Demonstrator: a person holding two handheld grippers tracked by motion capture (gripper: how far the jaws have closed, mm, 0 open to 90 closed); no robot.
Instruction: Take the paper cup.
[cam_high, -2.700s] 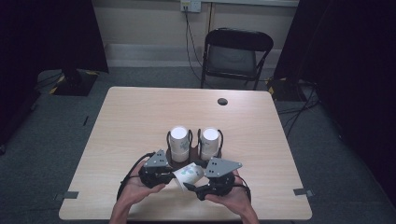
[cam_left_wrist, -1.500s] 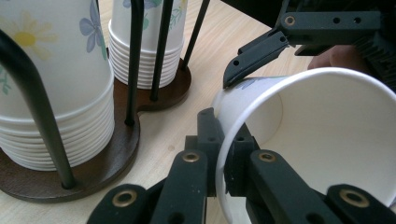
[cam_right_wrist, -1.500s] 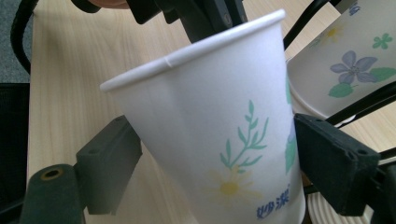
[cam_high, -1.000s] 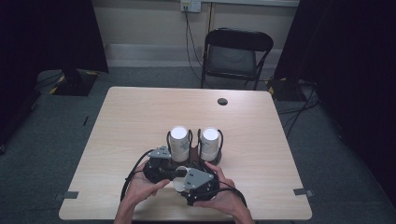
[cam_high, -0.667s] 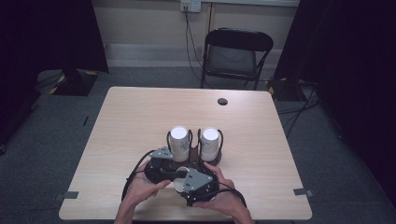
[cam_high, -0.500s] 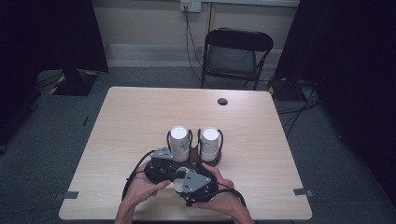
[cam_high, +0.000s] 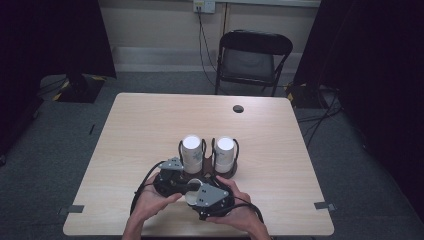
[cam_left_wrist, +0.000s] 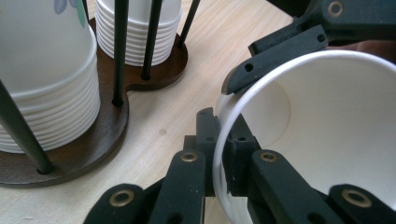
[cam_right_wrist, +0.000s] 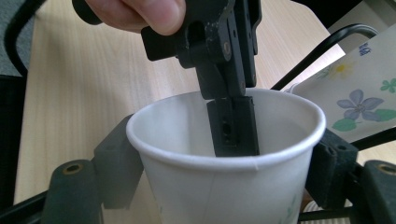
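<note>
Pinching the paper cup (cam_left_wrist: 327, 135) rim, the left gripper (cam_left_wrist: 223, 154) is clamping shut at lower centre, while the right gripper's (cam_right_wrist: 224, 182) fingers are closing around its sides.

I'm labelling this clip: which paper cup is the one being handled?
On the table's near edge, before the wooden cup holder, one paper cup sits between both grippers. Unlike the stacked cups, it is single and held.
</note>
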